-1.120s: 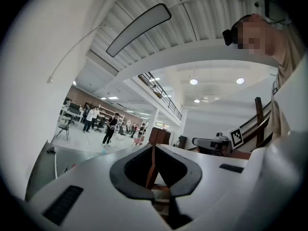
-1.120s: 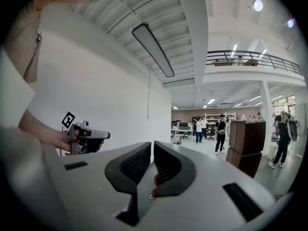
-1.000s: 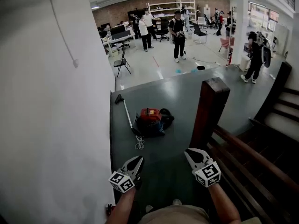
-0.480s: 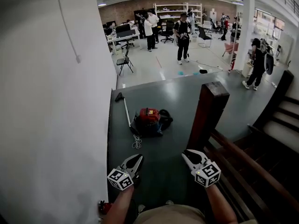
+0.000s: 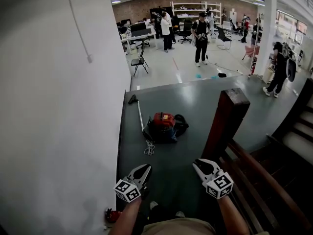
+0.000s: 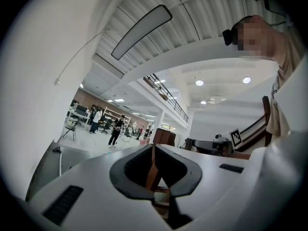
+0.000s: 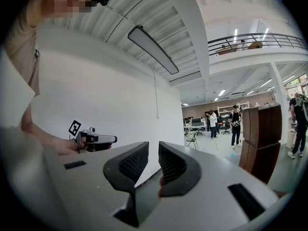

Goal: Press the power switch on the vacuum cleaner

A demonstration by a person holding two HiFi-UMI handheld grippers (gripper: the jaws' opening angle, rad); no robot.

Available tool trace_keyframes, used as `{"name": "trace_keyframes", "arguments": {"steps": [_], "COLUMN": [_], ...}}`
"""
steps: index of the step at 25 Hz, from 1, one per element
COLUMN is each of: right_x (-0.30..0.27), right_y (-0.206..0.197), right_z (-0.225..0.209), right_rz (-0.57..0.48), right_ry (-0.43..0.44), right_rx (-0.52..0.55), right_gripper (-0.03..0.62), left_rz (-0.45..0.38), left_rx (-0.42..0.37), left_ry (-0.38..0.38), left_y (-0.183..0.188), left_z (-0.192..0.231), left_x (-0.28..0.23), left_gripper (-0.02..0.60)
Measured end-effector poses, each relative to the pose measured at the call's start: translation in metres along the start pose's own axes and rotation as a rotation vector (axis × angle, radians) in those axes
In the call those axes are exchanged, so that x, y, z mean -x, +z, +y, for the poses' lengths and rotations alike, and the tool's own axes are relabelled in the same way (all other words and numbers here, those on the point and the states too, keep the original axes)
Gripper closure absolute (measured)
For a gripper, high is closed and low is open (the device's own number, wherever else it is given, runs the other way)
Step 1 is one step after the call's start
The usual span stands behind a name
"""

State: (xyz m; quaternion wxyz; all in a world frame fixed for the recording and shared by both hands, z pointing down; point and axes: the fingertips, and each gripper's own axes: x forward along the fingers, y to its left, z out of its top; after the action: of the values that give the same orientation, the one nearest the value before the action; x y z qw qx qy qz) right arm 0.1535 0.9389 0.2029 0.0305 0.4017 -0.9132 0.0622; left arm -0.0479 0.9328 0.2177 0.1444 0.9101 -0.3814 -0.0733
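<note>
The red vacuum cleaner sits on the grey floor well ahead of both pairs of jaws, its wand beside it; the left gripper holds its jaws a sliver apart, empty; the right gripper has jaws that have just been opening, nothing between them; a wooden post stands just beyond the right jaws.

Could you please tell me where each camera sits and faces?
Head view: on the head, steeply down at vacuum; shows left claw, right claw, forearms.
Left gripper view: on left claw, level toward hall; shows right claw.
Right gripper view: on right claw, level along wall; jaws just opening, empty; shows left claw.
All share the post.
</note>
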Motion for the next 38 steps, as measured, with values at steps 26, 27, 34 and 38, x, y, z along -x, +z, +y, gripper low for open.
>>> {"name": "trace_keyframes", "arguments": {"steps": [26,27,34,38], "right_x": [-0.230,-0.239,-0.291,-0.309], "right_y": [0.030,0.030,0.027,0.020], "right_z": [-0.102,-0.105,-0.125,-0.139], "right_rz": [0.055,0.056,0.055,0.031], "right_ry": [-0.112,-0.116,-0.151,-0.170], "right_rx": [0.018,0.019,-0.007,-0.054], "right_gripper": [0.543,0.543,0.543,0.543], "left_rz": [0.073,0.074,0.076,0.076], "left_rx": [0.000,0.001,0.003,0.012], "left_ry": [-0.110,-0.114,-0.151,-0.168], "left_y": [0.066,0.067,0.081,0.078], "left_z": [0.215,0.225,0.276,0.292], "left_x": [-0.129,-0.133,-0.157,-0.179], "left_gripper": [0.575,0.575,0.575,0.575]}}
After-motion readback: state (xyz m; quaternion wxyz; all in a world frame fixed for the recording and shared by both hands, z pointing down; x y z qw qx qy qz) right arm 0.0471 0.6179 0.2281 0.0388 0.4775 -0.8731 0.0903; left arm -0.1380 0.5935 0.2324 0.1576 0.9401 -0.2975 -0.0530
